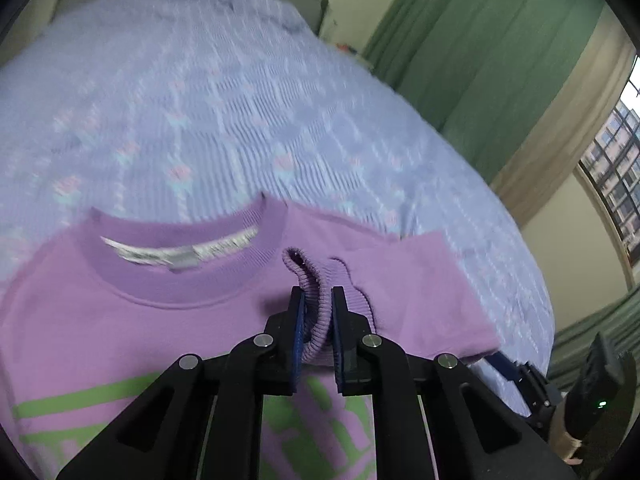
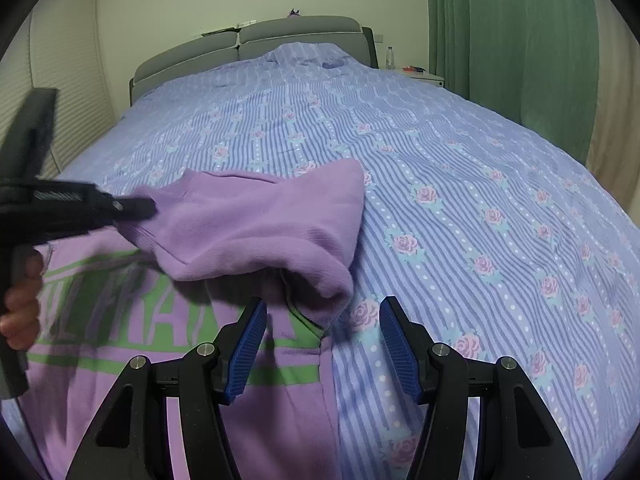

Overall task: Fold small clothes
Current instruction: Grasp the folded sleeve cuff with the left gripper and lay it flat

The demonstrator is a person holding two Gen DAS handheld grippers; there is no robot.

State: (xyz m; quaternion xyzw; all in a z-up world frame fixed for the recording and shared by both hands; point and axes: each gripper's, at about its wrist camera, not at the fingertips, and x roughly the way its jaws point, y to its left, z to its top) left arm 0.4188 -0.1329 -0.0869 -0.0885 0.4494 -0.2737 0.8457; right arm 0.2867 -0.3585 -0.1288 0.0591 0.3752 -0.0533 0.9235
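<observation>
left gripper [image 1: 318, 304]: lower centre of the left wrist view, jaws clamped narrow on the ribbed cuff [image 1: 310, 280] of the sweatshirt's sleeve; cuff bunches up between the blue pads.
right gripper [image 2: 322, 344]: bottom centre of the right wrist view, jaws about half apart, nothing between the pads; it hovers over the sweatshirt's side seam where purple meets the bedspread.
sweatshirt [image 1: 120, 320]: purple, green print, lying face up on the bed, collar [image 1: 180, 240] and neck label toward the headboard; fills the lower half of the left wrist view.
sleeve [image 2: 260, 224]: folded in across the chest, centre-left of the right wrist view, cuff end pinched by the left gripper.
progress: early, I'd say. One sleeve is brought over the body; the far sleeve isn't visible, so can't tell its state. Body not yet folded in half.
left to do: lay this sleeve flat, handle the other side, then fold the torso.
bedspread [image 2: 480, 200]: blue striped with roses, wide clear area to the right of the frame.
surroundings: grey headboard [image 2: 248, 40] top centre, green curtain [image 2: 512, 40] upper right, nightstand with a bottle [image 2: 390, 58] beside it; all well away.
obstructions: none on the bed near the garment. Only risk is the two grippers crowding each other at the sleeve.
</observation>
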